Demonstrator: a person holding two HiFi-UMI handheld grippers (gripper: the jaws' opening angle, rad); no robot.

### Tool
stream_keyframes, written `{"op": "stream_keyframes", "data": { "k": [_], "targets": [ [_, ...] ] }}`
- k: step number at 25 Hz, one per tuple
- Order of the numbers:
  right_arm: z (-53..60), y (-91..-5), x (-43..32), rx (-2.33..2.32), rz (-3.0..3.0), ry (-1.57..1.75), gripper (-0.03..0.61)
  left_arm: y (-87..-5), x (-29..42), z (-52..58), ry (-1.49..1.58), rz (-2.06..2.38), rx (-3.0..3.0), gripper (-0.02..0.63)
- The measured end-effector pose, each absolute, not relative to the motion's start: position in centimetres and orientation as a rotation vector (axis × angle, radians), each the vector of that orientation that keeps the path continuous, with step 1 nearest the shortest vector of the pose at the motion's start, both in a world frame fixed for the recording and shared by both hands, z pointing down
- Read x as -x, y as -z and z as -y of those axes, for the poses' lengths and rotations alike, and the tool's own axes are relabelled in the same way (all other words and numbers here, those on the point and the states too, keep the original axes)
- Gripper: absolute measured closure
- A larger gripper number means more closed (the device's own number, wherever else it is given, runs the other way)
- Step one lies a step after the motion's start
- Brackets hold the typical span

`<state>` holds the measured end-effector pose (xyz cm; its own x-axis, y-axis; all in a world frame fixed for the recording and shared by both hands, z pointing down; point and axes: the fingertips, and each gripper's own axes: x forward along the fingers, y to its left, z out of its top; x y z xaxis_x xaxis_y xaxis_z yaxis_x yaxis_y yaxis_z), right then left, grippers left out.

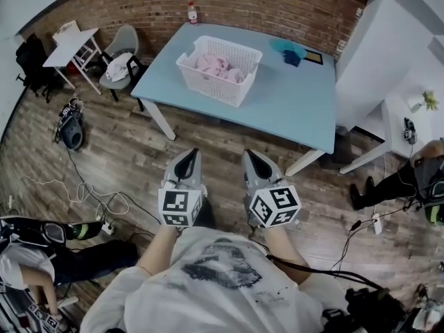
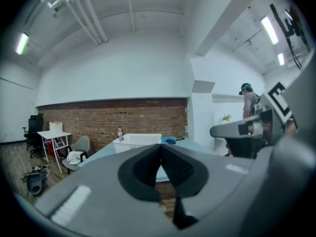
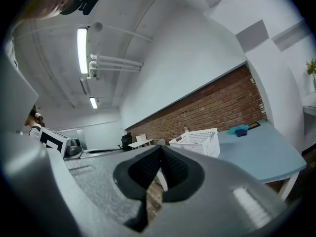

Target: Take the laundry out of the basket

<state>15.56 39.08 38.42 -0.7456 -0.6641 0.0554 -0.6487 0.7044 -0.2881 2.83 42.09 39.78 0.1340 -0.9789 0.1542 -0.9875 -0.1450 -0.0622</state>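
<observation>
A white slotted laundry basket stands on the light blue table, with pink laundry heaped inside. Both grippers hang close to the person's chest, well short of the table. My left gripper is shut with nothing in it. My right gripper is also shut and empty. In the left gripper view the basket shows far off beyond the closed jaws. The right gripper view has the basket on the table in the distance.
A small blue cloth pile and a dark-framed item lie at the table's far right. A bottle stands at its far edge. A grey chair and white side table stand left. Cables run over the wooden floor.
</observation>
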Motion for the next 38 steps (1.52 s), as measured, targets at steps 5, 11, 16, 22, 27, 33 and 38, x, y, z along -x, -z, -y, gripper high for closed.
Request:
{"op": "stream_keyframes", "data": {
  "k": [5,11,16,22,27,33,38],
  "targets": [
    [-35.6,-39.6,-14.1,1.12,-2.857,0.458,0.581,-40.8,-1.5,-38.1,-0.237,1.995,-2.332,0.623],
    [-28.2,-40.7,-11.1,1.219,-2.842,0.486,0.581,-41.9,2.1,-30.0,-0.239,1.921,-2.366,0.623],
    [-21.0,-41.7,-7.2,1.31,-2.819,0.53,0.581,-42.7,6.2,-22.0,-0.249,1.851,-2.395,0.623],
    [-13.1,-41.4,-1.8,1.381,-2.791,0.539,0.581,-42.5,11.8,-13.4,-0.272,1.783,-2.436,0.623],
    [-8.7,-41.7,1.5,1.434,-2.777,0.555,0.581,-42.7,15.2,-8.4,-0.263,1.741,-2.454,0.623],
    [-6.3,-42.0,3.3,1.51,-2.758,0.571,0.581,-43.4,17.5,-5.3,-0.242,1.684,-2.465,0.623],
    [-4.4,-41.6,3.4,1.553,-2.757,0.56,0.581,-43.6,17.9,-3.3,-0.215,1.654,-2.468,0.623]
  ]
}}
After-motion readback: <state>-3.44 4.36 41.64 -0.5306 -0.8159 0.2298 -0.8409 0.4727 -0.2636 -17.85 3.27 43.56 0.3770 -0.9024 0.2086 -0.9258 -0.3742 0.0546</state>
